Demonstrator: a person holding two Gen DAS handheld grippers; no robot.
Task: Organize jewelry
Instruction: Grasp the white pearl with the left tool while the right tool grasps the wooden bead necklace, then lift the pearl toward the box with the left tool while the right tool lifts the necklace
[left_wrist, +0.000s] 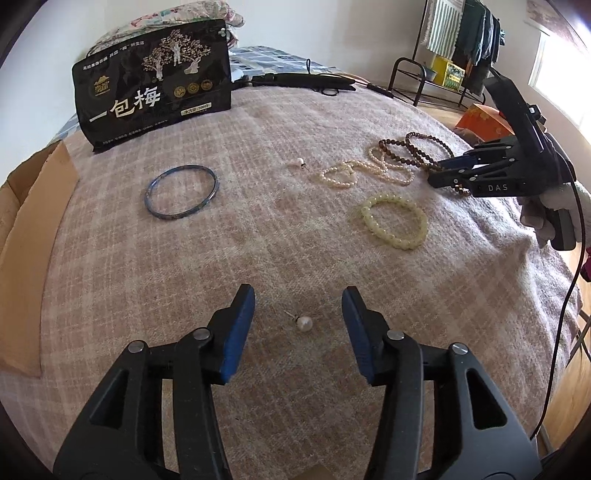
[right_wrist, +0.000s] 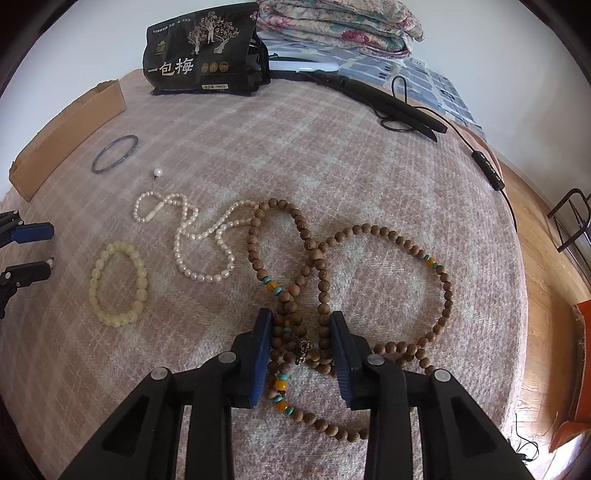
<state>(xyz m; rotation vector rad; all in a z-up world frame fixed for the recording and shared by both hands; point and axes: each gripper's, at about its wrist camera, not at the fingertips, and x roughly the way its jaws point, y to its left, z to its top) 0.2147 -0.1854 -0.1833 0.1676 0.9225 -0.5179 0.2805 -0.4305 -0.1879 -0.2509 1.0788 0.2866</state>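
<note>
A pearl stud earring lies on the checked blanket between the fingers of my left gripper, which stands open and clear of it. My right gripper is down on a long wooden bead necklace, its blue pads pressed on a bunch of its strands. The same gripper shows at the right in the left wrist view. A pearl necklace, a pale yellow bead bracelet, a second pearl earring and a blue bangle lie loose on the blanket.
A black snack bag stands at the far side, and a cardboard piece lies at the left edge. A black hair straightener with its cable lies far right. Beyond the bed's right edge are wooden floor and a clothes rack.
</note>
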